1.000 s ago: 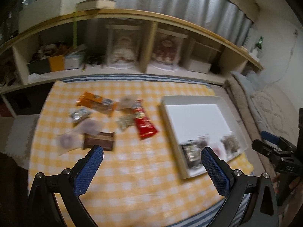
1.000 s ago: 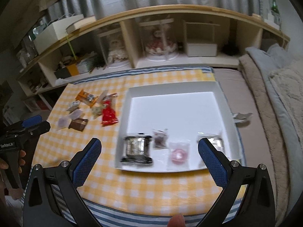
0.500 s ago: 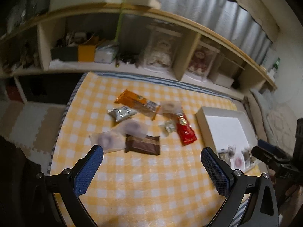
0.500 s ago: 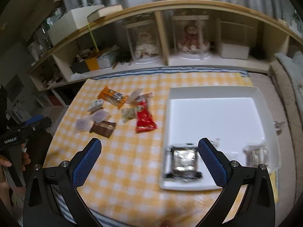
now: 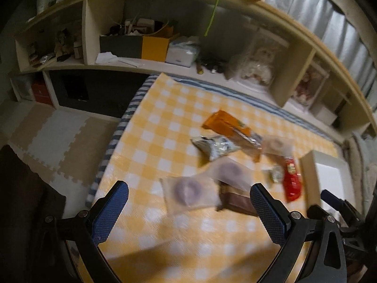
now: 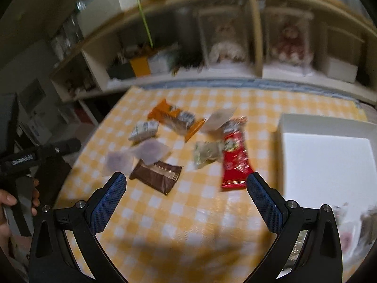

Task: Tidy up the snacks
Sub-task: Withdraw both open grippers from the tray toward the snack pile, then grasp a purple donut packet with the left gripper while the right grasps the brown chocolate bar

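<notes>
both grippers, left gripper (image 5: 188, 202) and right gripper (image 6: 186, 191), spread wide and empty above loose snacks (image 6: 188, 141) on checked cloth (image 6: 188, 212).

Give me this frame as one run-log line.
left gripper: open, empty | right gripper: open, empty | loose snacks on checked cloth | white tray at right, few snacks in

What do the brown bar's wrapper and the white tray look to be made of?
Brown bar: glossy plastic film, judging by its sheen and crimped ends. White tray: matte, stiff, thick-walled; likely cardboard or foam, but blur leaves it open.
</notes>
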`<state>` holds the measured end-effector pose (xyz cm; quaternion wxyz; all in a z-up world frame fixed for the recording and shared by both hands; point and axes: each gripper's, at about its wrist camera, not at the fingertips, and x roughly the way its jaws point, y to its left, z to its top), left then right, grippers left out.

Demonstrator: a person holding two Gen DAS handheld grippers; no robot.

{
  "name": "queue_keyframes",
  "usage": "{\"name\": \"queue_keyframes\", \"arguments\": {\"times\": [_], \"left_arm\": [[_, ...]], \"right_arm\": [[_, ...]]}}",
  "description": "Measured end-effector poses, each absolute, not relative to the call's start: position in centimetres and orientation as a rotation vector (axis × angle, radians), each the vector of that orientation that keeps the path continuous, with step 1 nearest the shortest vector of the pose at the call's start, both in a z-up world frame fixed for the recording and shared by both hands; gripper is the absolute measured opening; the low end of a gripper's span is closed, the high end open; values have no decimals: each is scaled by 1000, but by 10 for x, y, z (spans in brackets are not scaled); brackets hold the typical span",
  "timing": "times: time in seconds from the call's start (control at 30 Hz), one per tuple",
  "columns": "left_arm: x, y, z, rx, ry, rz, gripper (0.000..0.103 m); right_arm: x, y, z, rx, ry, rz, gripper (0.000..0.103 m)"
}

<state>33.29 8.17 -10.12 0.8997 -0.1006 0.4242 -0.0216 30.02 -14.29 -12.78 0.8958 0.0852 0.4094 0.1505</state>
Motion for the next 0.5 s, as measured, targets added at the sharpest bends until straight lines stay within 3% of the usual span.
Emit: {"name": "queue_keyframes", "arguments": {"times": [0.07, 0.1, 0.17, 0.23, 0.33, 0.5], "left_arm": [[347, 83, -110, -190, 881, -33, 103], [354, 85, -115, -183, 882, -21, 103], [369, 89, -127, -167, 888, 5, 103], [385, 93, -138, -141, 903, 35, 103], [407, 94, -152, -99, 910, 103, 103], [430, 90, -180, -53, 954, 129, 103]], "right_arm": [[310, -136, -138, 188, 854, 349, 74], [315, -133, -143, 186, 860, 364, 53], [326, -125, -155, 181, 879, 386, 41], [338, -118, -165, 192, 891, 429, 20], [352, -106, -178, 179, 918, 444, 15], [377, -87, -192, 105, 958, 460, 15]]}}
